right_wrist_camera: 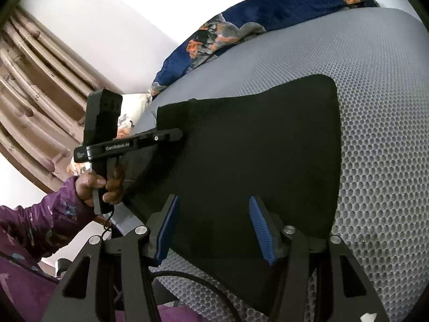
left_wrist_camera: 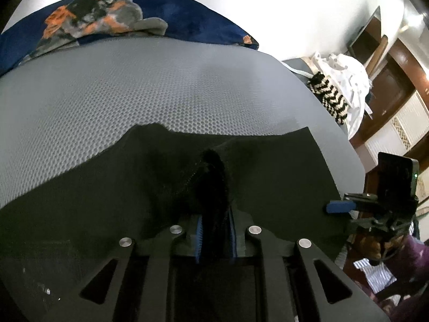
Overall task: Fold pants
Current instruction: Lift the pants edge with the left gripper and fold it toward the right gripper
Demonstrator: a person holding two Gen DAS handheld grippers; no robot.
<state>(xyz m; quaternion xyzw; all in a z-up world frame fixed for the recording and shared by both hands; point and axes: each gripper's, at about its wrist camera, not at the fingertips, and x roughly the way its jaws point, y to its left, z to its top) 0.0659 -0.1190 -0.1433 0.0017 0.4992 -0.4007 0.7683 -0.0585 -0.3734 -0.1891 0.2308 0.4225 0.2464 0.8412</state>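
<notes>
The black pants [right_wrist_camera: 257, 161] lie folded flat on the grey honeycomb mattress [right_wrist_camera: 380, 139]. In the left wrist view the pants [left_wrist_camera: 268, 166] spread across the near part of the mattress [left_wrist_camera: 134, 94]. My left gripper [left_wrist_camera: 214, 230] is shut on a bunched ridge of the black fabric. It also shows in the right wrist view [right_wrist_camera: 177, 134], at the pants' left edge. My right gripper [right_wrist_camera: 214, 225] is open and empty, its blue pads just above the pants' near edge. It also shows in the left wrist view [left_wrist_camera: 337, 206] at the pants' right edge.
A dark blue floral blanket [left_wrist_camera: 107, 18] lies at the mattress's far end. A white garment [left_wrist_camera: 346, 80] and a black-and-white zigzag cloth [left_wrist_camera: 329, 96] lie at the right. A wooden rack [right_wrist_camera: 34, 102] stands at the left. The person's purple sleeve [right_wrist_camera: 40, 228] is near.
</notes>
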